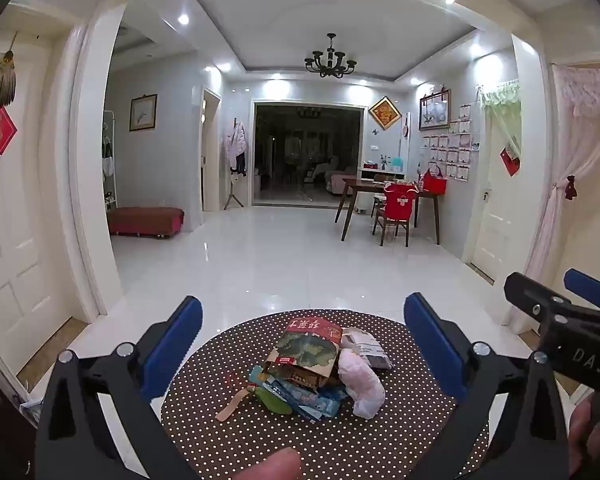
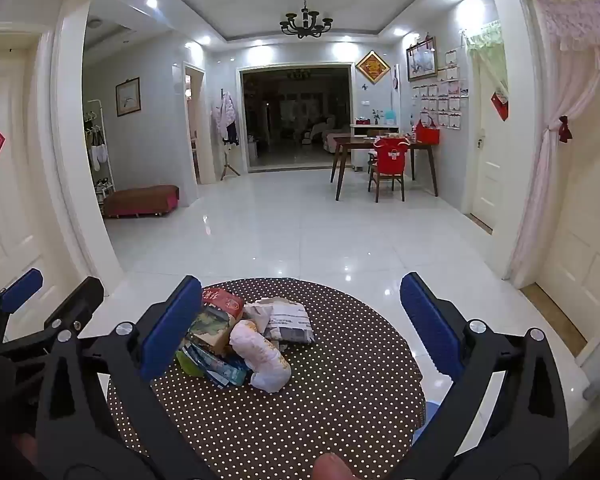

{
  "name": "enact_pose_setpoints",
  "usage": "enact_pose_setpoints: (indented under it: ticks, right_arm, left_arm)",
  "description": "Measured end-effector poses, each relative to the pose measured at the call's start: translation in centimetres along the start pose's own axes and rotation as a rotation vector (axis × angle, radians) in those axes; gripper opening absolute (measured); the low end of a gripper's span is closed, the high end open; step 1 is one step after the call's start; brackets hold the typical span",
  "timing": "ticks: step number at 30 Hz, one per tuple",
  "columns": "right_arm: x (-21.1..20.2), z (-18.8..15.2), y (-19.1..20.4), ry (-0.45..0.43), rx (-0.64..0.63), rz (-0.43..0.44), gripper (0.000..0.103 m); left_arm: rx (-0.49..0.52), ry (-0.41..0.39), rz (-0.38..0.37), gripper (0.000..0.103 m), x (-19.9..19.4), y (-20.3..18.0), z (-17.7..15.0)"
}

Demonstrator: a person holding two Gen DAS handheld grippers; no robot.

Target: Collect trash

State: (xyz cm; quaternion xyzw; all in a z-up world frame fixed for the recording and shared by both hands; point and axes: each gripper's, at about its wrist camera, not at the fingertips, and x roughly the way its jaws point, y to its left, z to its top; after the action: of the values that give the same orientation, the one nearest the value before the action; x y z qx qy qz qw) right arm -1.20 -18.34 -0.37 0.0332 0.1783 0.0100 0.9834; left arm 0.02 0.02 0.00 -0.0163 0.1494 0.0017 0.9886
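Note:
A pile of trash [image 1: 320, 368] lies on a round brown polka-dot table [image 1: 260, 440]: a red and green paper packet [image 1: 308, 348], blue wrappers [image 1: 300, 396], a pink-white crumpled wad [image 1: 360, 384], a grey-white packet [image 1: 370, 346] and a tan strip [image 1: 236, 402]. My left gripper [image 1: 304, 344] is open and empty, held above the pile. My right gripper [image 2: 300, 320] is open and empty above the same pile [image 2: 240, 340]. The right gripper also shows at the right edge of the left wrist view [image 1: 560, 312]. The left gripper shows at the left edge of the right wrist view [image 2: 40, 304].
White tiled floor [image 1: 280, 256] stretches beyond the table. A dining table with a red-covered chair [image 1: 396, 208] stands far right, a red bench [image 1: 146, 220] far left. White doors and a pink curtain [image 2: 548, 152] flank the sides. Something blue [image 2: 428, 412] peeks from under the table.

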Motion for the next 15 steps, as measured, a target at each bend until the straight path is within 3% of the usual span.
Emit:
enact_pose_setpoints:
  ticks: [15]
  right_arm:
    - [0.7, 0.5, -0.7, 0.01, 0.01, 0.0, 0.097]
  left_arm:
    - [0.007, 0.013, 0.002, 0.099, 0.8, 0.2, -0.2]
